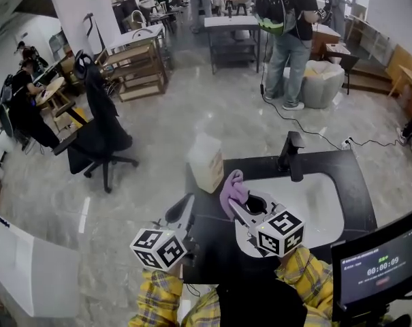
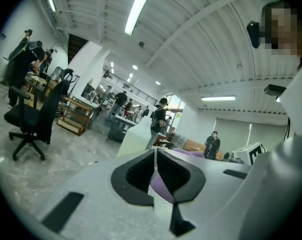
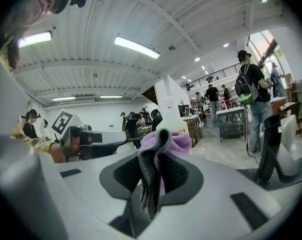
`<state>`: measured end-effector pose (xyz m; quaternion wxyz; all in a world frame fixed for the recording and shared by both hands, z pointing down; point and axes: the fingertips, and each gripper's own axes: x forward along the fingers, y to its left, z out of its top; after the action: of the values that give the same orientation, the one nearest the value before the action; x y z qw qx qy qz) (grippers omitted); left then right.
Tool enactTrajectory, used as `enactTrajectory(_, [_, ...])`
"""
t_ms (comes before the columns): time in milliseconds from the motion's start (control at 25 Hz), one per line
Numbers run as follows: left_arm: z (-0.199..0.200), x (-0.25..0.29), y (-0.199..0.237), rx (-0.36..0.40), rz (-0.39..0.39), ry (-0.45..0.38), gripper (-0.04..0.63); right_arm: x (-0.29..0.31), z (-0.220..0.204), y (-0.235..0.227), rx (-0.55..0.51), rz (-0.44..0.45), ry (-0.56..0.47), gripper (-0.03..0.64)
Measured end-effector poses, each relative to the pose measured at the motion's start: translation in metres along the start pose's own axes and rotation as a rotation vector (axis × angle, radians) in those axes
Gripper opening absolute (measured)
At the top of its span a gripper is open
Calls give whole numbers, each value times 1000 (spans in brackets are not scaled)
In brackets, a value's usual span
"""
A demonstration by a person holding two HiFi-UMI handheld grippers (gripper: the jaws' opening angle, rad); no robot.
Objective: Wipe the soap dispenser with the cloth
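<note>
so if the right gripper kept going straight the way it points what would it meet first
Probably the soap dispenser, standing straight ahead behind the purple cloth that the right gripper holds in its jaws; the cloth would touch it first. How near is unclear.

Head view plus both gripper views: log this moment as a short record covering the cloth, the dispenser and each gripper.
Cloth: purple fabric cloth, bunched, pinched in the right gripper
Dispenser: pale boxy soap dispenser, upright on the black counter, left of the white sink
Cloth to dispenser: close beside it; contact cannot be told
Left gripper: left gripper shut, nothing between its jaws
Faucet: black faucet at the sink's far edge
</note>
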<state>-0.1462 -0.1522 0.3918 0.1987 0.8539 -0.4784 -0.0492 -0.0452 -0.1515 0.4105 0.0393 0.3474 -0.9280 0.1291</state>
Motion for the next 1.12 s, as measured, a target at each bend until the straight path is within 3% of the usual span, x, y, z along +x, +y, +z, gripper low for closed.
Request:
enactTrajectory(760, [13, 13, -3, 29, 12, -31, 15, 17, 19, 2, -69, 84, -4, 80])
enactTrajectory(1120, [47, 6, -2, 41, 20, -49, 15, 36, 61, 17, -95, 115, -32, 80])
